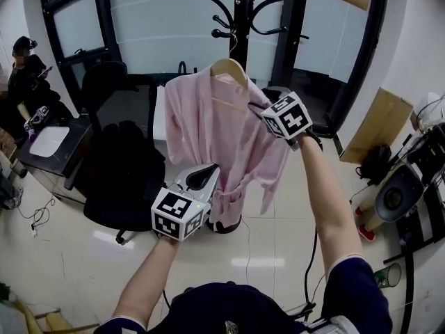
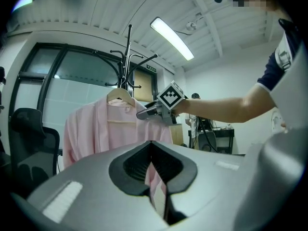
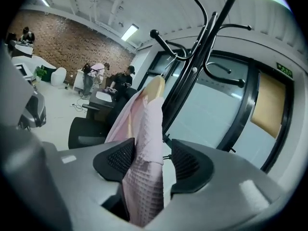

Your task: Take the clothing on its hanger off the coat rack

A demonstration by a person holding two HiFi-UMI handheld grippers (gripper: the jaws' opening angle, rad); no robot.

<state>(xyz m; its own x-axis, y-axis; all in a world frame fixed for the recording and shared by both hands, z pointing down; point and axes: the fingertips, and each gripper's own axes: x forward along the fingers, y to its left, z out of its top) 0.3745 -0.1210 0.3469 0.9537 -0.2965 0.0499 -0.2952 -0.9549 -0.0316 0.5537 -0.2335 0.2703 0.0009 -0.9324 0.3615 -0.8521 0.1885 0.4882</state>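
A pink robe (image 1: 215,138) hangs on a wooden hanger (image 1: 229,68), which is hooked on the black coat rack (image 1: 240,19). My left gripper (image 1: 207,171) is low on the robe's front, shut on a fold of its fabric; in the left gripper view pink cloth (image 2: 156,184) shows in the narrow slit between the jaws. My right gripper (image 1: 254,108) is at the robe's right shoulder. In the right gripper view its jaws (image 3: 153,155) stand open around the shoulder cloth (image 3: 144,177). The cloth lies against the left pad, with a gap to the right pad.
A black office chair (image 1: 115,152) stands just left of the rack, with a desk (image 1: 49,145) and a seated person (image 1: 24,82) beyond it. Cardboard (image 1: 379,124) and equipment with cables (image 1: 396,197) fill the right side. A glass door is behind the rack.
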